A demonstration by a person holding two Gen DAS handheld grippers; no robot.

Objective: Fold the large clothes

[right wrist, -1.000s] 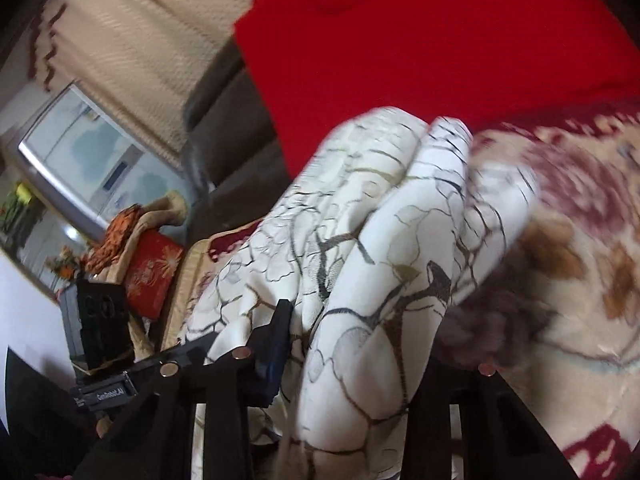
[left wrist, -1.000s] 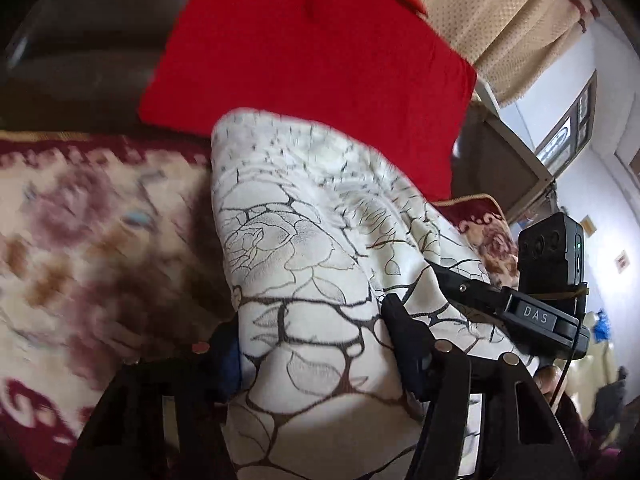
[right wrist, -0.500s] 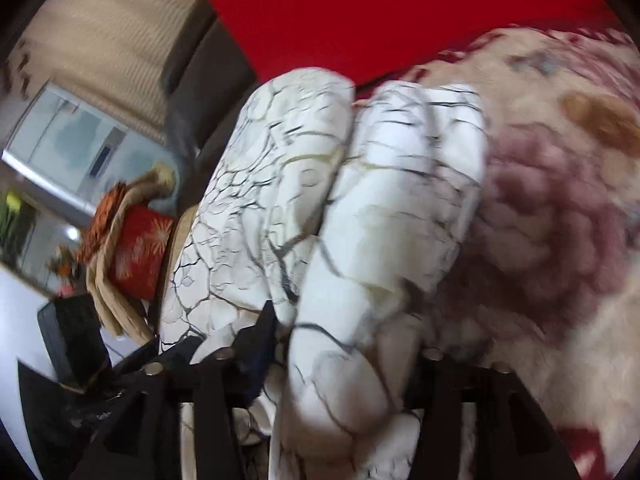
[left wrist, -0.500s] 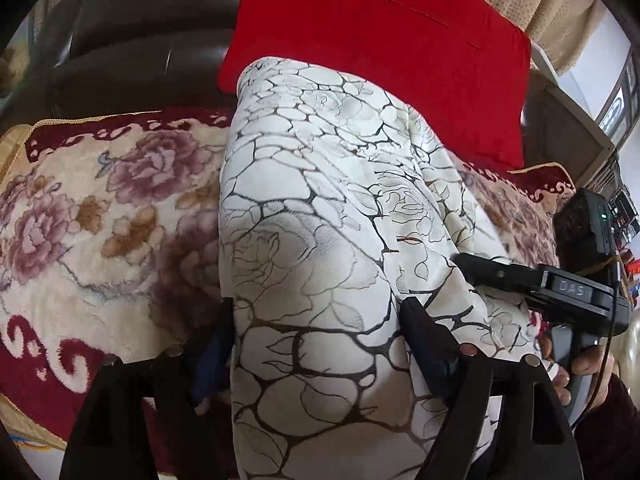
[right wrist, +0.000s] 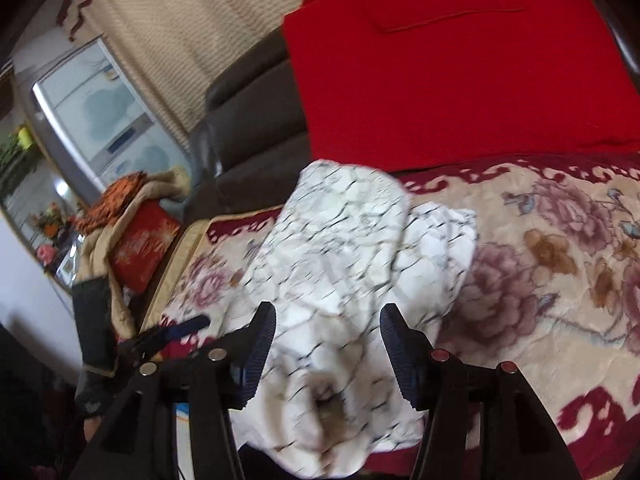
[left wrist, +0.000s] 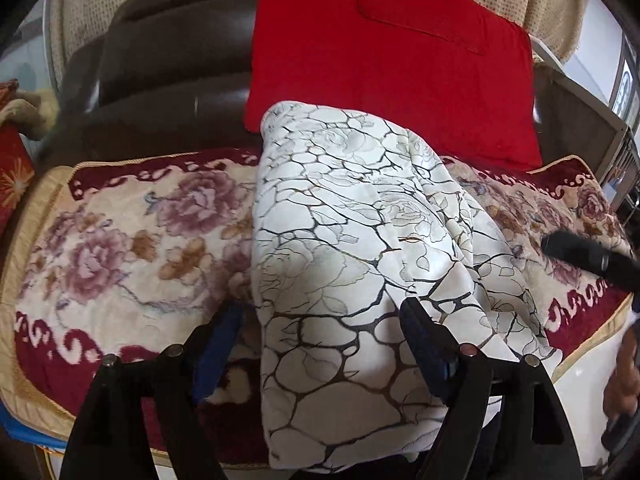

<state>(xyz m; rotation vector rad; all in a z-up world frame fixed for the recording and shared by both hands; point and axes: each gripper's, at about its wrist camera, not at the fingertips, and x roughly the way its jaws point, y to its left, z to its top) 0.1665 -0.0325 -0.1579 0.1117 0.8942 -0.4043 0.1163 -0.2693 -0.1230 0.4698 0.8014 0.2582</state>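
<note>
A white garment (left wrist: pixel 340 200) printed with black cracked lines and roses lies folded into a long bundle on the floral blanket (left wrist: pixel 120 240). My left gripper (left wrist: pixel 322 306) stands open over its near end. The left pad is clear of the cloth and the right finger rests above it. In the right wrist view the same garment (right wrist: pixel 352 240) is blurred. My right gripper (right wrist: pixel 328 308) is open astride its near end, the pads apart from the fabric. A black finger (left wrist: pixel 576 254) of the right gripper shows at the left wrist view's right edge.
A big red cushion (left wrist: pixel 392 60) leans on the dark brown sofa back (left wrist: pixel 168 60) just behind the garment. A red box (right wrist: pixel 140 248) under piled cloth sits at the sofa's left end. A person's hand (left wrist: pixel 624 368) is at the right edge. Beige curtains hang behind.
Both grippers have opened and let go of the garment, which now lies on the blanket. Both have drawn back from it, and the right gripper has moved off to the side.
</note>
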